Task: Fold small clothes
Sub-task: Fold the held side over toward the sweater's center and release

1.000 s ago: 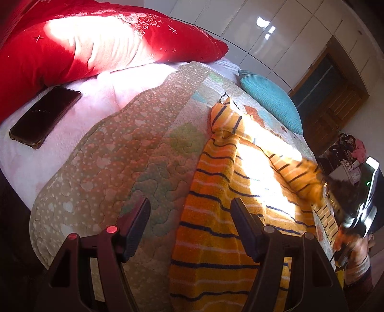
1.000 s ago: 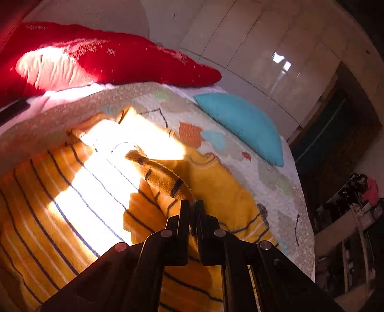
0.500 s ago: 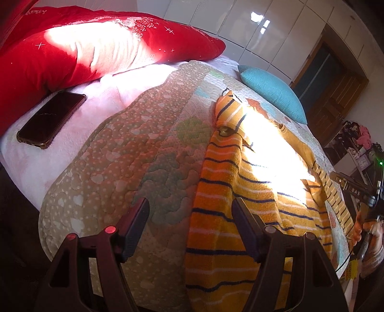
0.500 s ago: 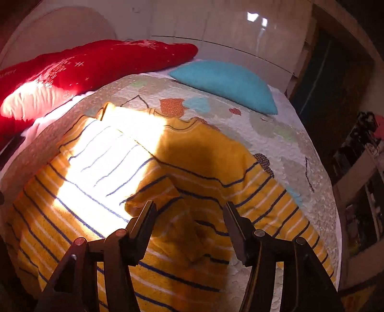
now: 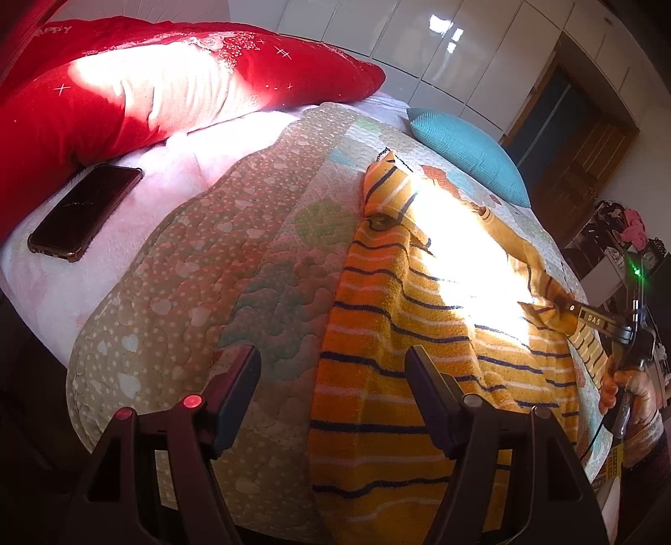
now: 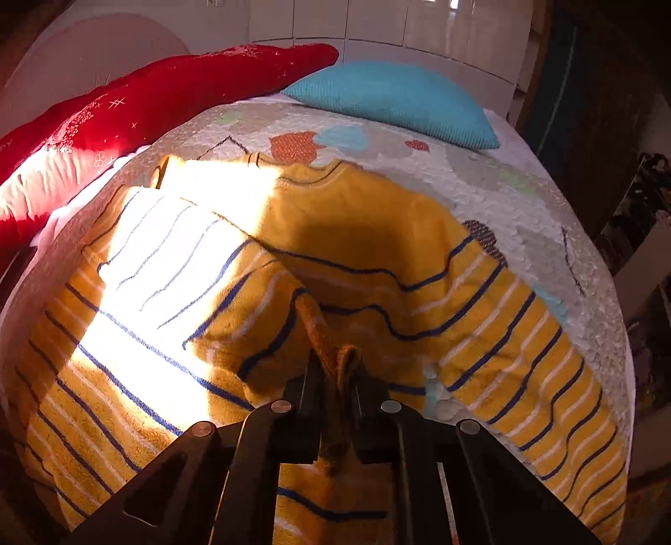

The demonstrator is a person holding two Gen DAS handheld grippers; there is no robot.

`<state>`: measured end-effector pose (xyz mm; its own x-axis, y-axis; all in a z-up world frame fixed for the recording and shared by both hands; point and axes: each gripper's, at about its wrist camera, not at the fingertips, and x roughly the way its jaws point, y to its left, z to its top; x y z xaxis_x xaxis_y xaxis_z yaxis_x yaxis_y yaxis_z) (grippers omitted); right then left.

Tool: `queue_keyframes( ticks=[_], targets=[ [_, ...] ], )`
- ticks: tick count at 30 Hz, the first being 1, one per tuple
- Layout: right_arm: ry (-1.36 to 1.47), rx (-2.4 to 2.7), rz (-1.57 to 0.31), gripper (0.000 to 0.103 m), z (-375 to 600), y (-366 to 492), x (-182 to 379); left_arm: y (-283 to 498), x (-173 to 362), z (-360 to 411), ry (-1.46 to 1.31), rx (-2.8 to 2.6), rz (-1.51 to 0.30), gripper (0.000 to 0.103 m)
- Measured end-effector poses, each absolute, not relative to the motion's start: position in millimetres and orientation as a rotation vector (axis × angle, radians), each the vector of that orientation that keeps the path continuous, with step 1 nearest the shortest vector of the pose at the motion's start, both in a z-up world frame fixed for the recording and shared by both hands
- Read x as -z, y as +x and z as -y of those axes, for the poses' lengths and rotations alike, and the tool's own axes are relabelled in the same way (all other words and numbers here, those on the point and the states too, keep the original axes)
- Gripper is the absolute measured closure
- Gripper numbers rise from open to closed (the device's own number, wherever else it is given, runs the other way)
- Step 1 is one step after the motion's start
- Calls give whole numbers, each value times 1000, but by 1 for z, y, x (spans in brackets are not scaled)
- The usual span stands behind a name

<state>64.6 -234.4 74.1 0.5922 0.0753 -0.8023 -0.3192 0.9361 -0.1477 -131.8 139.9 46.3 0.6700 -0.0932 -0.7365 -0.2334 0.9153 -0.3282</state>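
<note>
Sunlit quilt (image 5: 251, 260) has the striped sweater (image 5: 402, 343) spread on it; only the left cam catches the phone (image 5: 86, 211) and wide-open left gripper (image 5: 331, 377), while the right gripper (image 6: 335, 373) pinches a sweater fold.

The striped yellow sweater (image 6: 365, 268) is showing a fuzzy, terry-like matt cloth, and a bunched fold of it is sitting between the matt black plastic fingers (image 6: 312, 402) of the right gripper (image 6: 335, 377). Beneath it the quilt (image 5: 201, 268) is looking like stitched, puckered matt cotton, while the red pillow (image 5: 167, 88) at upper left is giving a soft satin sheen and the teal cushion (image 6: 394, 100) is showing a ribbed, rough weave. The phone (image 5: 86, 211) at left is lying glossy and smooth, and the cabinet panels (image 5: 377, 33) along the top are reflecting light like polished lacquer.
</note>
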Motion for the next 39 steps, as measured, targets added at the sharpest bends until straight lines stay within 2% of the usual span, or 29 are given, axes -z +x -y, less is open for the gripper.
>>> queue_keyframes(
  ticks=[1,3,4,5,7,10,13,17,24,27,28,30,31,34,39],
  targets=[
    [-326,-187,-859,92,236,65,-85,-131,-46,-139,-417,-85,-838,33],
    [-385,-90,-786,79,238,65,-95,-129,-45,-138,-415,-87,-843,33],
    [-406,-62,-795,66,239,66,-95,-128,-44,-137,-414,-85,-849,33],
    [-413,-55,-821,60,240,67,-93,-127,-43,-136,-414,-80,-852,33],
    [-386,-83,-844,59,239,61,-93,-126,-41,-134,-404,-74,-854,33],
    [-347,-165,-809,49,221,51,-110,-123,-38,-131,-398,-71,-859,33],
    [-277,-313,-793,49,182,60,-126,-120,-35,-130,-409,-55,-859,33],
    [-168,-522,-862,49,111,103,-126,-121,-36,-131,-422,-37,-845,33],
    [-33,-581,-1052,49,13,212,-78,-130,-33,-153,-458,-41,-838,33],
    [-85,-543,-1142,49,-10,238,-45,-133,-27,-164,-478,-46,-844,33],
    [-94,-550,-1185,50,-16,244,-34,-133,-24,-167,-484,-48,-847,33],
    [-113,-584,-1255,75,-26,245,-19,-134,-20,-173,-497,-41,-849,33],
    [-137,-599,-1266,100,-29,241,-18,-134,-18,-175,-502,-34,-847,33],
    [-210,-625,-1220,99,-44,230,-33,-135,-17,-177,-504,-17,-841,32],
    [-120,-623,-1111,99,-66,237,-57,-132,-22,-176,-511,-13,-823,32]
  ],
)
